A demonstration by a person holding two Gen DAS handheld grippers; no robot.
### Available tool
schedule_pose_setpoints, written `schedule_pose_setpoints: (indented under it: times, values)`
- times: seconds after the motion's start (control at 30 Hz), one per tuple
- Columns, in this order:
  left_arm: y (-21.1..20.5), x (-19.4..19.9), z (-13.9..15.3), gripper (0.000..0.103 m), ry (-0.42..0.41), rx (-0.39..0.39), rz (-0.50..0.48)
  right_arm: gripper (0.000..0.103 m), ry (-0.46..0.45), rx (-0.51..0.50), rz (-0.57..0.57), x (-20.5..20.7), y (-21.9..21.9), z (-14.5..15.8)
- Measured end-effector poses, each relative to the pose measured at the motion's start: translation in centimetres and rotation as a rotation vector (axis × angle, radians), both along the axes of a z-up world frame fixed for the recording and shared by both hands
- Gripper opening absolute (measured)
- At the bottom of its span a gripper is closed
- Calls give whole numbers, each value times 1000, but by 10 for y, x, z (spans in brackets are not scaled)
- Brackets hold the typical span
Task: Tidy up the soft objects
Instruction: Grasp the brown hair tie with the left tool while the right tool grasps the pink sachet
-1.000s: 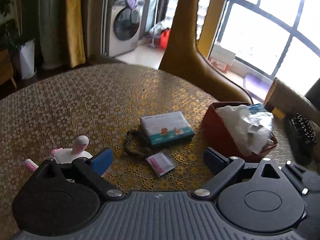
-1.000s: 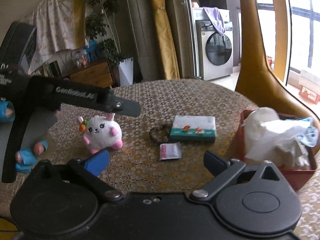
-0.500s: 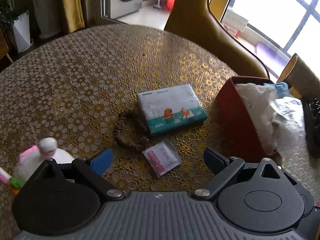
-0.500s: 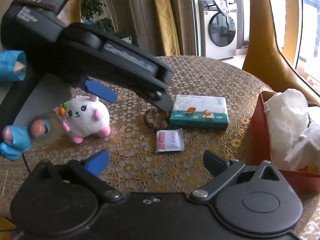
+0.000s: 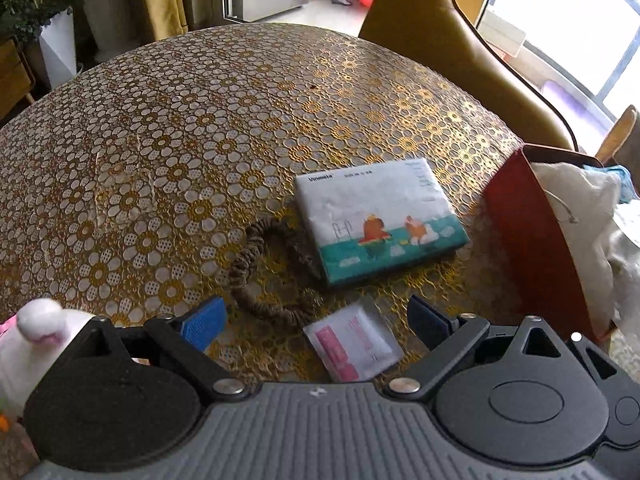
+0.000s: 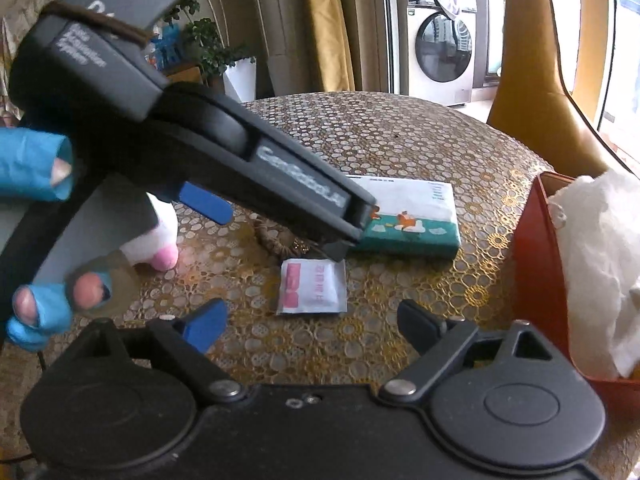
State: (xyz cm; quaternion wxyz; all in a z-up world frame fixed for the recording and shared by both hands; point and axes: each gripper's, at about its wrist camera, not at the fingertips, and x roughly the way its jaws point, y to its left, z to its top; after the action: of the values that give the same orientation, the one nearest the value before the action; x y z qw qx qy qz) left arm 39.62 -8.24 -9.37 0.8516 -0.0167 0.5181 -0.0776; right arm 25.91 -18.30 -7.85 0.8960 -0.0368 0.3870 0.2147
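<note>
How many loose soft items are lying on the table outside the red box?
4: a plush toy at left, a hair tie beside the tissue pack, and a small sachet nearest the cameras. Others may be hidden.

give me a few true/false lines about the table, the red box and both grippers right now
1. The tissue pack lies flat on the table. True.
2. The red box is empty. False: white crumpled material fills it.
3. The left gripper holds the small sachet. False: its jaws are open, nothing gripped.
4. The hair tie lies beside the tissue pack. True.
5. The right gripper is shut. False: open, nothing between its fingers.
</note>
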Motion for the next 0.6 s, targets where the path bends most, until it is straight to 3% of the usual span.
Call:
schedule_pose_setpoints:
  times: [0.3, 0.4, 0.6]
  values:
    - [4, 12, -13, 95, -31, 32, 72, 80, 7, -34, 18, 15, 8, -17]
    - [8, 15, -17, 89, -33, 16, 95, 78, 0, -40, 14, 17, 9, -20]
    - [12, 18, -22, 86, -56, -9, 92, 74, -5, -52, 17, 21, 14, -24]
